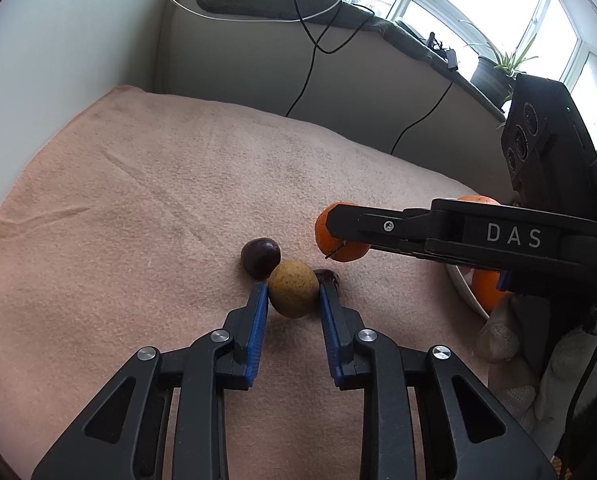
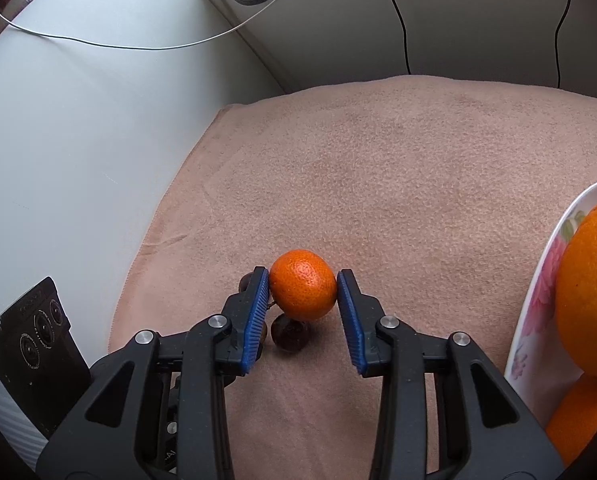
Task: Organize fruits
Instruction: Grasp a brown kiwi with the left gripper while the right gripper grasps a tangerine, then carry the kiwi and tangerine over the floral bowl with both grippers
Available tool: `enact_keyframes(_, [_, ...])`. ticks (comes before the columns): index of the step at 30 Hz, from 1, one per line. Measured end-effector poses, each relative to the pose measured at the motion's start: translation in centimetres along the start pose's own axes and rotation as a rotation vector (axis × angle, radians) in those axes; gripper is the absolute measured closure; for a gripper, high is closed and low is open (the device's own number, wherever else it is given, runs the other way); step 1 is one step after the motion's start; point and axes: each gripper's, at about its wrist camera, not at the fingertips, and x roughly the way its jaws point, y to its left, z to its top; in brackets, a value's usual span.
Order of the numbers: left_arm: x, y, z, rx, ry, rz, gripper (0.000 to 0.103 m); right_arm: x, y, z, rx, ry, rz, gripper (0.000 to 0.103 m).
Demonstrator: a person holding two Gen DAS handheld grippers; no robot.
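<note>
On a pink towel (image 1: 146, 184) spread over the work surface, the left gripper (image 1: 293, 294) has its blue pads pressed against both sides of a speckled yellow-brown fruit (image 1: 293, 293), gripping it where it rests on the towel. Touching that fruit on its far left side is a dark purple fruit (image 1: 260, 258), and a second dark fruit (image 1: 328, 277) peeks out just behind the gripper's right finger. Just beyond and to the right of the yellow-brown fruit, the right gripper (image 2: 303, 294) is clamped on a mandarin (image 2: 303, 285), both blue pads touching its sides; in the right wrist view the mandarin sits above a dark fruit that lies on the towel beneath it. Further to the right of the yellow-brown fruit, at the towel's edge, stands a white flowered plate (image 2: 538, 288) holding a large orange (image 2: 590, 292), with more orange fruit partly hidden behind the right gripper's body. Black cables (image 1: 310, 60) hang down the wall behind the towel.
</note>
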Motion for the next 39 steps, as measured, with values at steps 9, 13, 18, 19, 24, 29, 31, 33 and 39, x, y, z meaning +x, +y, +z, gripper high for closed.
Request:
enact_keyframes(9, [-1.8, -0.9, -0.1, 0.008, -0.032, -0.006, 0.078, -3.0, -0.2, -0.7, -0.011, -0.043, 0.023, 0.067])
enact_keyframes(13, [-2.3, -1.7, 0.1, 0.016, -0.049, -0.009, 0.078, -4.5, -0.3, -0.9, -0.012, -0.065, 0.026, 0.067])
enact_keyframes(18, [-3.1, -2.8, 0.6, 0.034, -0.069, -0.02, 0.078, -6.4, -0.5, -1.0, -0.014, -0.095, 0.039, 0.067])
enact_keyframes(19, [-3.3, -3.0, 0.7, 0.038, -0.073, -0.023, 0.078, -6.9, -0.4, -1.2, -0.018, -0.104, 0.04, 0.067])
enact_keyframes(24, [-3.8, -4.5, 1.0, 0.058, -0.087, -0.037, 0.078, -9.4, 0.1, -1.9, -0.043, -0.147, 0.034, 0.067])
enact_keyframes(29, [-4.0, -6.1, 1.2, 0.083, -0.099, -0.055, 0.078, -11.4, -0.4, -2.2, -0.05, -0.185, 0.028, 0.067])
enact_keyframes(31, [-4.1, -6.8, 1.3, 0.09, -0.104, -0.064, 0.078, -12.4, -0.9, -2.3, -0.045, -0.202, 0.027, 0.067])
enact_keyframes(33, [-4.1, -7.5, 1.4, 0.099, -0.107, -0.073, 0.078, -13.3, -1.6, -2.3, -0.039, -0.217, 0.025, 0.067])
enact_keyframes(39, [-3.8, -10.0, 1.8, 0.127, -0.112, -0.1, 0.078, -16.3, -4.0, -2.8, -0.019, -0.263, 0.003, 0.067])
